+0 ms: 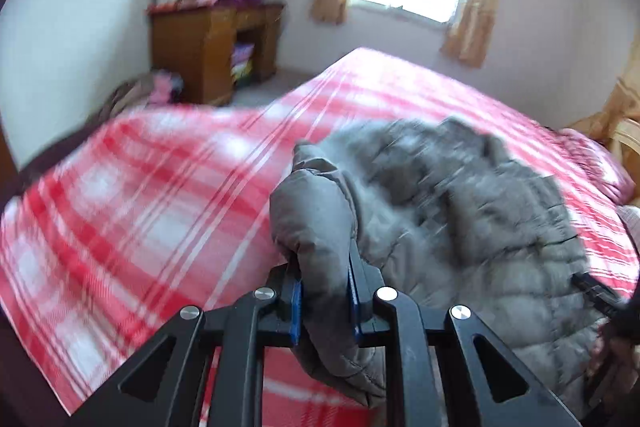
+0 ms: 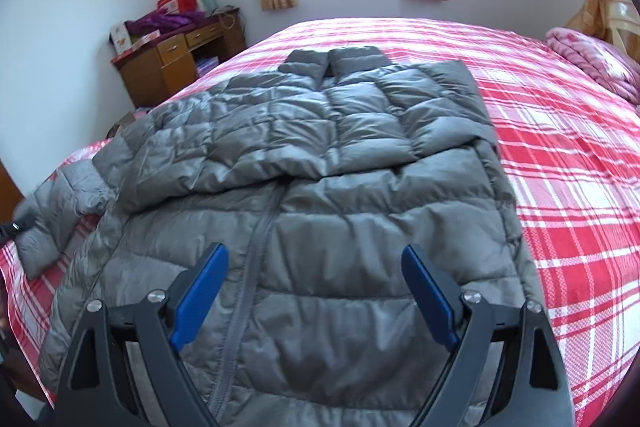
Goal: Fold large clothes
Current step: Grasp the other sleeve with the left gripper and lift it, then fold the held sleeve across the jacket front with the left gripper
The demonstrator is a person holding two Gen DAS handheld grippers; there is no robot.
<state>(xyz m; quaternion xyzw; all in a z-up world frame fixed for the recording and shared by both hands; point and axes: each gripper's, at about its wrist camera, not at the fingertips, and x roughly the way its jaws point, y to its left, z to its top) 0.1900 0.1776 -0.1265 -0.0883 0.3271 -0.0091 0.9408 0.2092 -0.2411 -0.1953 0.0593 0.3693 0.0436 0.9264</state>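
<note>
Item: grey puffer jacket (image 2: 304, 155), spread front-up on a red plaid bedspread (image 2: 568, 163), zip running down between and ahead of the right gripper (image 2: 316, 291), whose blue fingers (image 2: 200, 291) stand wide apart above it, holding nothing. Left gripper (image 1: 324, 291): fingers clamped on the jacket's sleeve (image 1: 312, 211), lifted clear of the bedspread.

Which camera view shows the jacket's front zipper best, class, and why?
The right wrist view: the grey puffer jacket lies spread on the plaid bed, its zipper running down the front in sharp focus. The left wrist view is blurred and shows only the sleeve pinched in the left gripper; no zipper is discernible.
</note>
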